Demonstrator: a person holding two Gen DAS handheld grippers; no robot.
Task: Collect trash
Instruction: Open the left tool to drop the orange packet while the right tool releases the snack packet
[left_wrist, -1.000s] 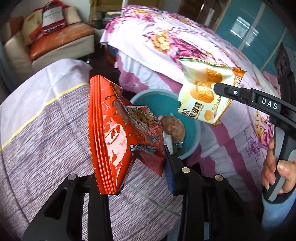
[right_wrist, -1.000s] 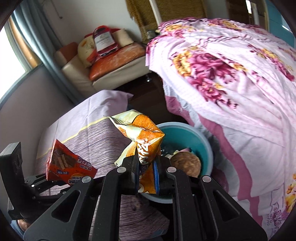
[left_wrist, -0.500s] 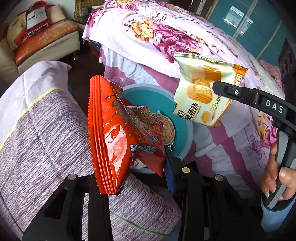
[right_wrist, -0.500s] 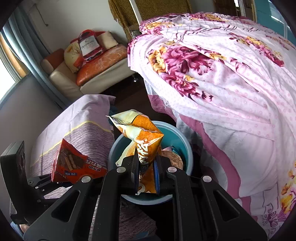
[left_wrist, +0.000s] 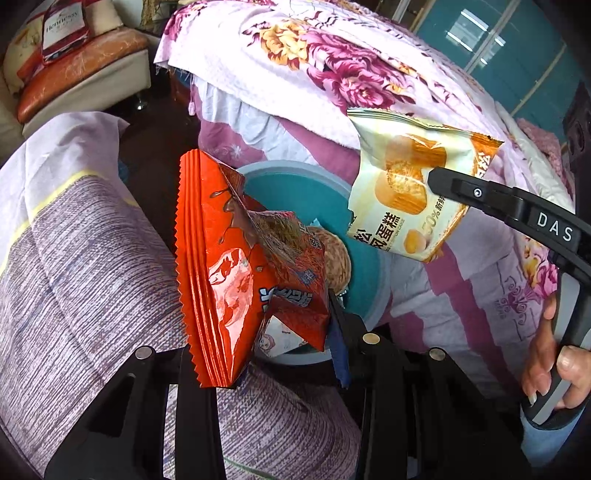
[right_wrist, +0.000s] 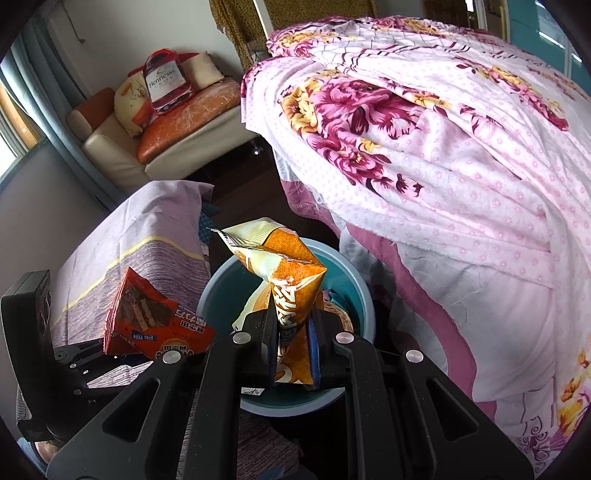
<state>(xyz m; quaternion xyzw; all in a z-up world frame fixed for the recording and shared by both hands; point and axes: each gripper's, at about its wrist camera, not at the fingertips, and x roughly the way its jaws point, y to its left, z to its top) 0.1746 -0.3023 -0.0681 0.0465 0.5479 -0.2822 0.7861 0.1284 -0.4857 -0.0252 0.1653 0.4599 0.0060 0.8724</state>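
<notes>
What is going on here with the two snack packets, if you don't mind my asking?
A person is collecting trash with a handheld gripper in each hand. The left gripper holds a red snack wrapper, and the right gripper is shut on a yellow-orange cake wrapper. Both hang over a teal bin on the floor between the beds, which already holds some rubbish. Neither wrapper has been dropped yet.
</notes>
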